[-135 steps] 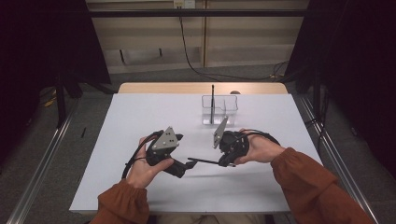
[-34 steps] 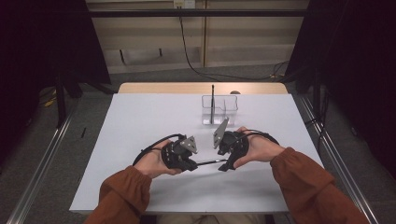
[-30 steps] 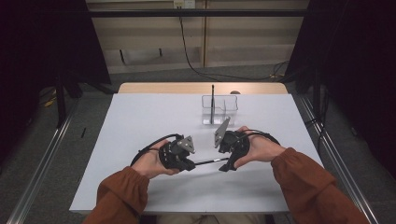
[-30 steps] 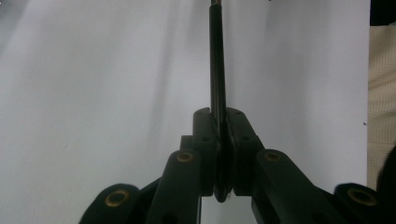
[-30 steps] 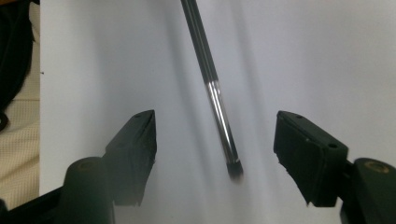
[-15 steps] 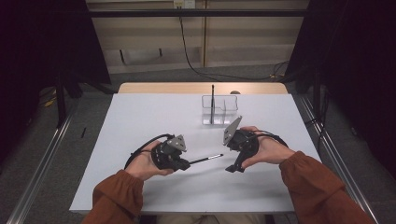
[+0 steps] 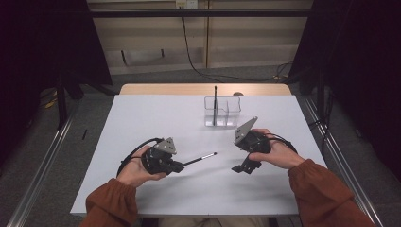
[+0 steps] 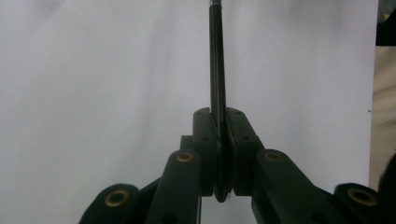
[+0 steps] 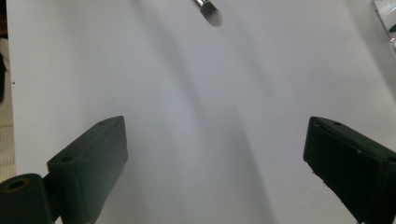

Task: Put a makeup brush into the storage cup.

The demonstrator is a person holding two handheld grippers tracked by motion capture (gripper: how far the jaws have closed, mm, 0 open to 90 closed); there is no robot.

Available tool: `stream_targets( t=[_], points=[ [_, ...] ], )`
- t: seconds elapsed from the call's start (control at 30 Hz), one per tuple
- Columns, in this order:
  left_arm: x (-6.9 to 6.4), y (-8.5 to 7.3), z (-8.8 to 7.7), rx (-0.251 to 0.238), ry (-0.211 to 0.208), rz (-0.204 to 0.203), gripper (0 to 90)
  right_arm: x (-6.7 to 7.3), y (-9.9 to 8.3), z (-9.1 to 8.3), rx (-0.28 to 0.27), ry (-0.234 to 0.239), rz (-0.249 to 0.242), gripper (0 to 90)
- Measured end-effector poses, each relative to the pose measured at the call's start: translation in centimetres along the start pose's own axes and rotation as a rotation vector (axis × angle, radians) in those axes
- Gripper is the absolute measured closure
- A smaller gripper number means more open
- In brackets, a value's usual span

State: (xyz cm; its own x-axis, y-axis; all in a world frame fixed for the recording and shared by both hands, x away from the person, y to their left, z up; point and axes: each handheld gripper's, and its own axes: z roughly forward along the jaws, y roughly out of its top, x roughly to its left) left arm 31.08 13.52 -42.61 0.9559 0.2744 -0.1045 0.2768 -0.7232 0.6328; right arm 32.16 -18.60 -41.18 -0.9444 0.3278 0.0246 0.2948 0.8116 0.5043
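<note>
White-covered table [image 7: 142, 118], clear divided holder [image 7: 222, 112] standing near its far edge

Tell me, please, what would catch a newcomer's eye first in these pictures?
First, the slim black makeup brush jutting from the left hand-held gripper, clamped by its handle low over the white table at front left. Next, the right hand-held gripper opposite it, its jaws just opened wide with nothing between them. Behind them, a clear divided organizer holds another upright brush.

Lab; curtained, railed recording table [image 7: 142, 118]
</note>
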Motion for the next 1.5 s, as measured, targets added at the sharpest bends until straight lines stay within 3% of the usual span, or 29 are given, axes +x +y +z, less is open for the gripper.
stream_targets(
  t=[0.3, 0.43, 0.57, 0.77, 1.0, 1.17, 1.3, 1.5],
  points=[
    [0.3, -0.8, -0.3, -0.039, -0.003, -0.031, 84.1, -0.2, -0.5, -0.4, -0.049, -0.001, 0.031, 7.4],
    [0.2, -1.0, -0.5, -0.082, -0.006, -0.051, 84.0, 0.0, -0.7, -0.2, -0.058, 0.003, 0.032, 7.4],
    [0.1, -1.1, -0.7, -0.104, -0.018, -0.046, 84.0, 0.2, -1.0, -0.1, -0.075, 0.010, 0.036, 7.4],
    [0.1, -1.2, -1.1, -0.179, -0.017, -0.056, 84.0, 0.5, -1.3, -0.2, -0.109, 0.023, 0.041, 6.3],
    [-0.1, -1.1, -0.9, -0.228, -0.018, -0.063, 84.1, 0.7, -1.3, 0.2, -0.154, 0.048, 0.036, 5.4],
    [-0.2, -1.1, -1.1, -0.308, 0.006, -0.065, 84.1, 0.9, -1.5, 0.5, -0.177, 0.061, 0.043, 5.1],
    [-0.2, -1.1, -1.0, -0.335, 0.011, -0.057, 84.1, 1.0, -1.8, 0.5, -0.217, 0.040, 0.050, 6.1],
    [-0.6, -1.0, -0.7, -0.402, -0.015, -0.049, 84.1, 1.0, -1.9, 0.3, -0.271, 0.028, 0.058, 5.5]
  ],
)
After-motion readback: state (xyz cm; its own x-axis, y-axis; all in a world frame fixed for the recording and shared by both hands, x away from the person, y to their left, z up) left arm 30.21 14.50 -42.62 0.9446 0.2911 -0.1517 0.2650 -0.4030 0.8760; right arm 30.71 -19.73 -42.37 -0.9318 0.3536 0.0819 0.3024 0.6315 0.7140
